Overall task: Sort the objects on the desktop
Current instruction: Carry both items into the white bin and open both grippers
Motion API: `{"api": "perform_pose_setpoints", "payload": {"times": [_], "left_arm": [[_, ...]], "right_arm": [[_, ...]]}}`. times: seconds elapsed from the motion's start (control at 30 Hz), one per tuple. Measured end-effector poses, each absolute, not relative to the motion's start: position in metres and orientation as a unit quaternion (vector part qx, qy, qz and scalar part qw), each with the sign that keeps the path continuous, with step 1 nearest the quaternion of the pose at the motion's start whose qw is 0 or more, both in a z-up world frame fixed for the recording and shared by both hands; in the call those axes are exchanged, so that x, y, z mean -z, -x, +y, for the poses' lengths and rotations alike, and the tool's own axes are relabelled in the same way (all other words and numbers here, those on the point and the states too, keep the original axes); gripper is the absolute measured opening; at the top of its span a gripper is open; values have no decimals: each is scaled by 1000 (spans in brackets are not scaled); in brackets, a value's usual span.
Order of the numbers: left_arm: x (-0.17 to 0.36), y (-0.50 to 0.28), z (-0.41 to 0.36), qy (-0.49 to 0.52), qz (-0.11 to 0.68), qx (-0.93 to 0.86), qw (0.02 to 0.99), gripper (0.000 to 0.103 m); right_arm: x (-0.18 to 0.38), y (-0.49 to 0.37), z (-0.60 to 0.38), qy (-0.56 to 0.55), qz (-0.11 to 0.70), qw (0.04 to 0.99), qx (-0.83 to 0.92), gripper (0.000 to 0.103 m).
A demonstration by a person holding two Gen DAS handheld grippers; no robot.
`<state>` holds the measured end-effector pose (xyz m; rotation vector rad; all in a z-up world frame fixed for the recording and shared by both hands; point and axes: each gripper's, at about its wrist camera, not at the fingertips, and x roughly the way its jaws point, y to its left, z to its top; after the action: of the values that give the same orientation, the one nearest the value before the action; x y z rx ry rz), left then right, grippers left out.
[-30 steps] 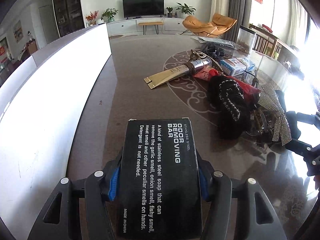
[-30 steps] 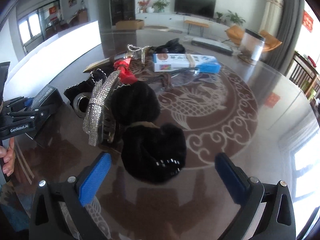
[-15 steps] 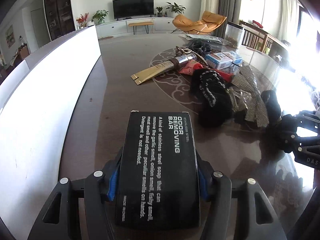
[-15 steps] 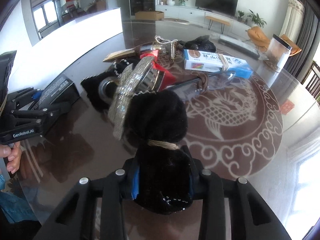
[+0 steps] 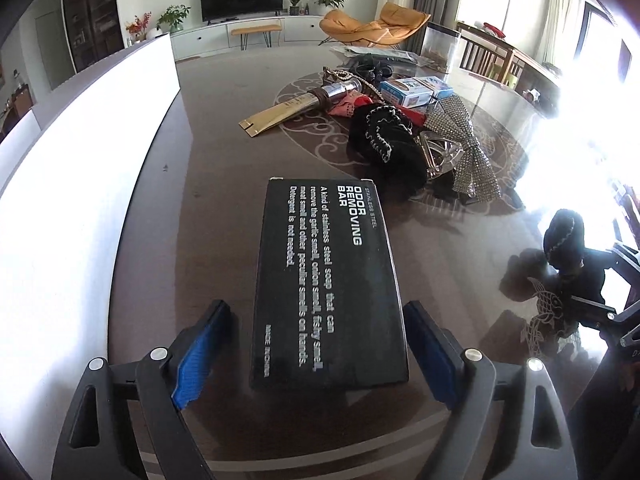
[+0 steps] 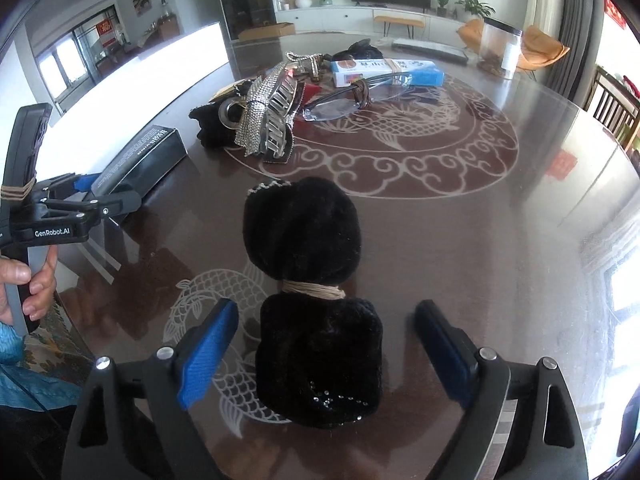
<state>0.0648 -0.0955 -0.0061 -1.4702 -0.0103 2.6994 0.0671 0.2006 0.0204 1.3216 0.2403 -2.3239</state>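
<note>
A black box printed "Odor Removing Bar" (image 5: 328, 280) lies flat on the dark table between the jaws of my left gripper (image 5: 320, 344), which is open with gaps on both sides. The box also shows in the right wrist view (image 6: 140, 156). A black fuzzy bow tied with tan cord (image 6: 312, 312) lies on the table between the jaws of my right gripper (image 6: 324, 344), which is open and clear of it. The bow shows in the left wrist view (image 5: 568, 244).
A pile sits mid-table: a rhinestone bow clip (image 6: 272, 108), a black cloth item (image 5: 388, 148), glasses (image 6: 352, 96), a blue and white box (image 6: 388, 70), a gold tube (image 5: 296, 108). A clear jar (image 6: 500, 48) stands far right. A white surface (image 5: 80, 152) borders the table's left.
Both grippers have opened. The left let go of the black box, the right let go of the fuzzy bow; both now lie on the table near its front edge.
</note>
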Motion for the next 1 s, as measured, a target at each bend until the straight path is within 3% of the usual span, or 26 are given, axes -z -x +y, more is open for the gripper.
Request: {"api": "perform_pose_setpoints", "payload": {"times": [0.1, 0.13, 0.17, 0.2, 0.4, 0.6, 0.8, 0.9, 1.0], "left_arm": [[7, -55, -86, 483, 25, -875, 35, 88], [7, -52, -84, 487, 25, -872, 39, 86], [6, -51, -83, 487, 23, -872, 40, 82], [3, -51, -83, 480, 23, -876, 36, 60], [-25, -74, -89, 462, -19, -885, 57, 58], [-93, -111, -128, 417, -73, -904, 50, 58], [-150, -137, -234, 384, -109, -915, -51, 58], [-150, -141, -293, 393, -105, -904, -127, 58], [-129, -141, -349, 423, -150, -879, -159, 58]], "right_arm": [[-22, -65, 194, -475, 84, 234, 844, 89], [-22, -64, 192, -476, 83, 238, 843, 78], [-23, -63, 190, -481, 85, 240, 839, 46], [-23, -64, 188, -483, 94, 231, 840, 33], [-53, -74, 182, -470, 93, 239, 845, 33], [-97, -72, 145, -450, 83, 289, 841, 33], [-149, -65, 28, -409, 65, 403, 816, 33], [-170, -71, -46, -387, 61, 467, 793, 33], [-171, -82, -121, -384, 78, 511, 765, 33]]}}
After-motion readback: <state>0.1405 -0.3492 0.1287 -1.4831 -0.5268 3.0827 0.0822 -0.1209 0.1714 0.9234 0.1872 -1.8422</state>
